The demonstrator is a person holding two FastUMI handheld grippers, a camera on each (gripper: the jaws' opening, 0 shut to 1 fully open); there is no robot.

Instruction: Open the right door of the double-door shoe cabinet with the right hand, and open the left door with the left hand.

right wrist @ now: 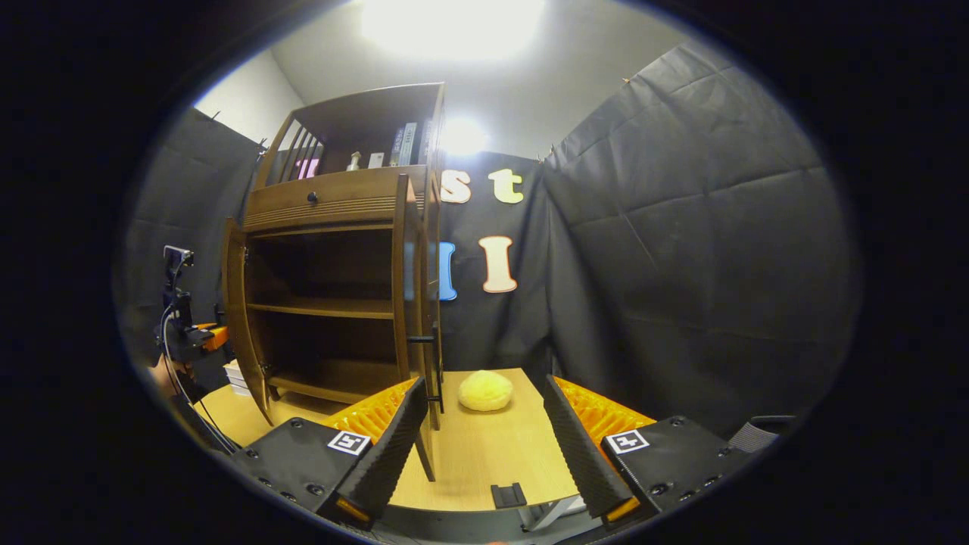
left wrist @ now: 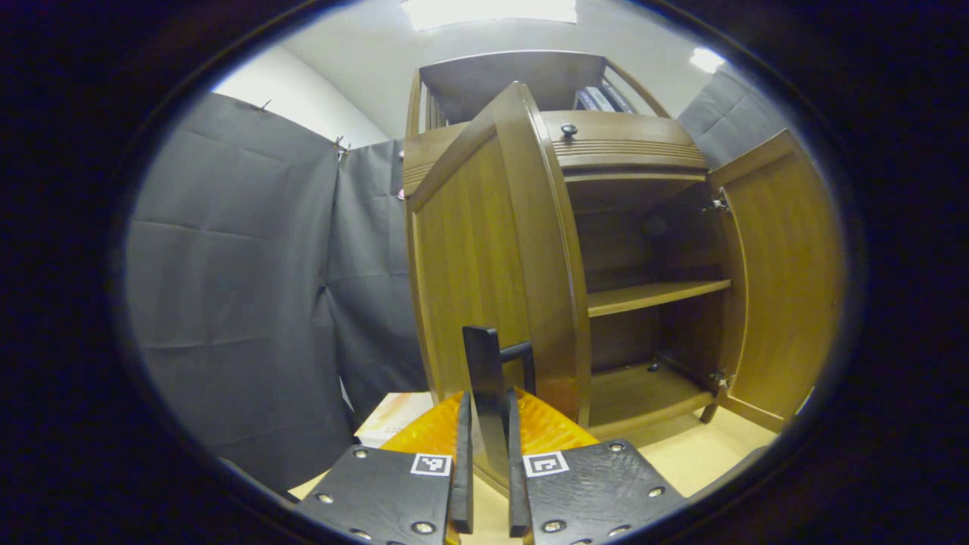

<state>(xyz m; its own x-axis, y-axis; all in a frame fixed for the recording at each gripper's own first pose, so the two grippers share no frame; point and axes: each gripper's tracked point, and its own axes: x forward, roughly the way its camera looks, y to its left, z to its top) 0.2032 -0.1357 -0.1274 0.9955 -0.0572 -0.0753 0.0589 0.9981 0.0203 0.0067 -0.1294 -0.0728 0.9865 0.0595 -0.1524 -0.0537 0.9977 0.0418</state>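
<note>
In the left gripper view, the left claw (left wrist: 485, 424) is clamped on the upright bar handle (left wrist: 484, 378) of the left door (left wrist: 469, 265), which stands swung out straight ahead; the right door (left wrist: 783, 280) hangs open farther right.

In the right gripper view, the right claw (right wrist: 481, 446) gapes empty, the right door (right wrist: 409, 303) edge-on just ahead-left, above the counter (right wrist: 484, 454).

2 doors (left wrist: 484, 250) (1 cab. (right wrist: 333, 204))
</note>
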